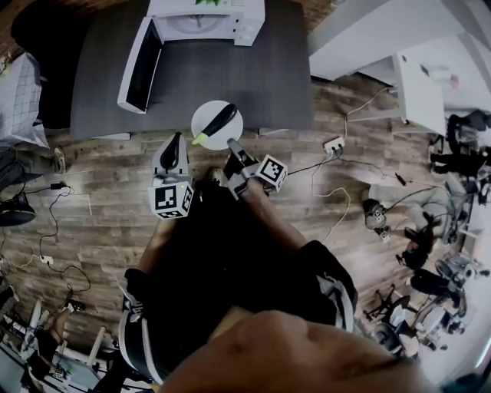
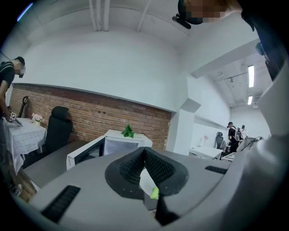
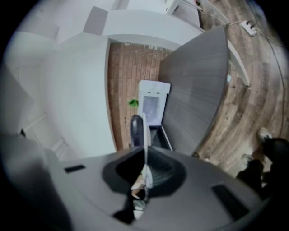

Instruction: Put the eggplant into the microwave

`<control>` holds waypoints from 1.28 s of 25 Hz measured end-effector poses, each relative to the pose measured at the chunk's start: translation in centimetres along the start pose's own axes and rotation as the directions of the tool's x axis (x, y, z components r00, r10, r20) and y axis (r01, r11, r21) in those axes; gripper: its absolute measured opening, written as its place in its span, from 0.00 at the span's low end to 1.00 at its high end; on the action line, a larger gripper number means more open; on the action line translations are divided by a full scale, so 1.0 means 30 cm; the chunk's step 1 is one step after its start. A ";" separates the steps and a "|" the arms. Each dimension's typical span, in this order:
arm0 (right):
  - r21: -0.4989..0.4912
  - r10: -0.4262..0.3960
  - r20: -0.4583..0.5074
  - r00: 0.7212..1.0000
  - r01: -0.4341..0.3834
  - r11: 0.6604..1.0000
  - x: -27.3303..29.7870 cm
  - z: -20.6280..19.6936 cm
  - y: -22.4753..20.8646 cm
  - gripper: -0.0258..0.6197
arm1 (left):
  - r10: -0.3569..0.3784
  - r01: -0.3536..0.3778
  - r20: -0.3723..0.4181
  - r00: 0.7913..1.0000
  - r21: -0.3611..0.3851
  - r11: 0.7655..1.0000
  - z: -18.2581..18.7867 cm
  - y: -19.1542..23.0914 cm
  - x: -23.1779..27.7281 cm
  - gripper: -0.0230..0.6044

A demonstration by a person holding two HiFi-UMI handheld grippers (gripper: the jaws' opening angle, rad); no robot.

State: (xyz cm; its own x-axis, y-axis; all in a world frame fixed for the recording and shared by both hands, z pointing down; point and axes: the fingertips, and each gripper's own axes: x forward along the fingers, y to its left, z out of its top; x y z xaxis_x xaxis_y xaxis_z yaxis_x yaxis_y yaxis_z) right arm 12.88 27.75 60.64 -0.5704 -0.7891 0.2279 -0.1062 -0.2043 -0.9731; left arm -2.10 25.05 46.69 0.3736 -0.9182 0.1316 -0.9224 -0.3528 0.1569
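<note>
My right tongs (image 1: 232,146) are clamped on the near rim of a white plate (image 1: 207,115). The eggplant (image 1: 219,121) lies on that plate, held up at the near edge of the counter (image 1: 230,77). My left tongs (image 1: 177,140), just left of the plate, are closed on nothing. The microwave (image 1: 207,19) stands at the counter's far side, its door (image 1: 138,65) swung open.

The microwave (image 1: 205,19) is cut off by the head view's top edge. In front of the microwave, the plate (image 3: 144,135) is seen only edge-on and blurred in the right gripper view, its near rim buried in the right claw (image 3: 145,151), by which the lower half of the eggplant (image 3: 136,131) is also hidden. In the left gripper view both are mostly covered by the left claw (image 2: 144,151).
</note>
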 end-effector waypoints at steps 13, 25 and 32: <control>-0.003 0.006 -0.022 1.000 -0.006 1.000 0.040 0.048 -0.004 0.10 | 0.029 -0.029 0.007 1.000 0.000 1.000 0.004 -0.014 0.016 0.09; -0.002 0.016 0.003 1.000 -0.016 1.000 0.182 0.111 0.047 0.10 | -0.010 0.010 0.021 1.000 -0.003 1.000 0.042 0.071 0.168 0.09; 0.002 0.025 0.020 0.999 -0.025 1.000 0.317 0.143 0.077 0.10 | -0.026 0.026 0.025 0.999 -0.011 1.000 0.077 0.176 0.283 0.09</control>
State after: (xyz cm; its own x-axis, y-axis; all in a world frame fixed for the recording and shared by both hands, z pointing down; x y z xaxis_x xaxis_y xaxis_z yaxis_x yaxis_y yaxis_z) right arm 10.71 17.29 60.69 -0.5561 -0.8056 0.2042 -0.0903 -0.1856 -0.9785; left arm -4.01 14.97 46.38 0.3945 -0.9131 0.1029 -0.9113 -0.3745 0.1712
